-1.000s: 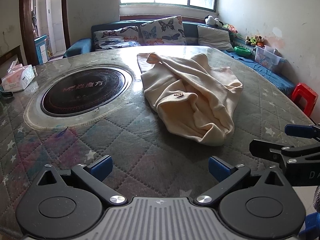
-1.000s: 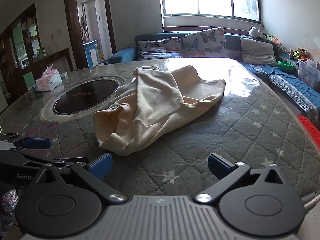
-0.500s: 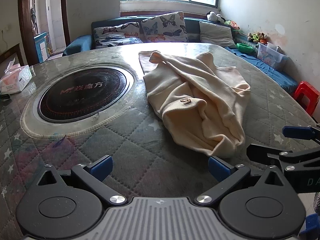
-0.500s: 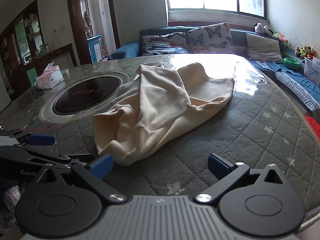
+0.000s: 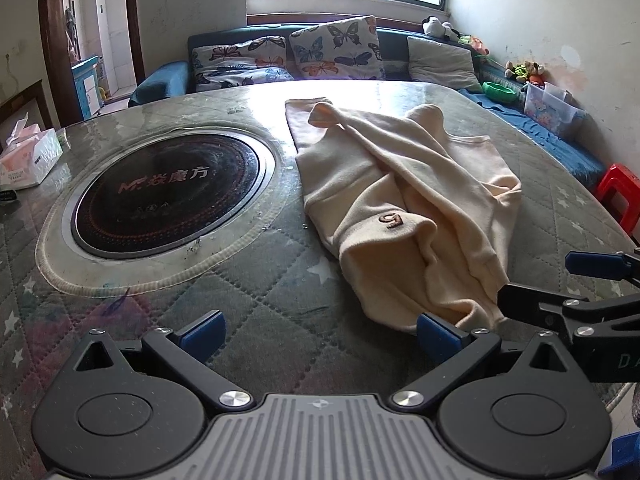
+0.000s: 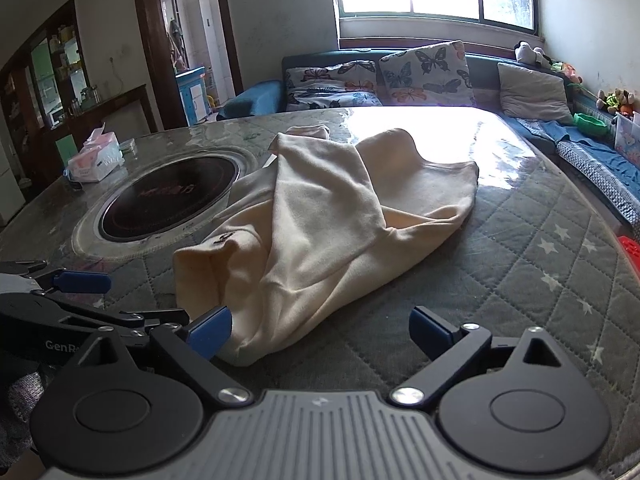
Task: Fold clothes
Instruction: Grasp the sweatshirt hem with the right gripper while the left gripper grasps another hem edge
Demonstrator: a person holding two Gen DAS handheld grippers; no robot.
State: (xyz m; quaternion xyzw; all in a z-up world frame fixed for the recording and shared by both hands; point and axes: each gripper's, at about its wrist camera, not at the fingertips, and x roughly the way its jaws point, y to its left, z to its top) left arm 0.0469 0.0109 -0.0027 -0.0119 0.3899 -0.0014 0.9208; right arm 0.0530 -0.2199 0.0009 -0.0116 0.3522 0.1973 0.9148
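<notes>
A cream garment [image 5: 404,216] lies crumpled and half rolled on the quilted round table [image 5: 260,304], with a small brown mark on its near fold. The same cream garment [image 6: 320,232] fills the middle of the right wrist view. My left gripper [image 5: 318,330] is open, its right fingertip just at the garment's near edge. My right gripper [image 6: 320,326] is open too, and its left fingertip reaches the garment's near hem. Neither holds any cloth. Each gripper shows at the edge of the other's view.
A round black cooktop [image 5: 168,196] is set into the table left of the garment. A tissue box [image 5: 28,158] sits at the far left edge. A sofa with butterfly cushions [image 5: 332,54] runs behind the table, and a red stool [image 5: 620,196] stands at the right.
Both grippers have moved forward toward the garment's near end, which now lies at their fingertips. The garment itself has not shifted. Both stay open.
</notes>
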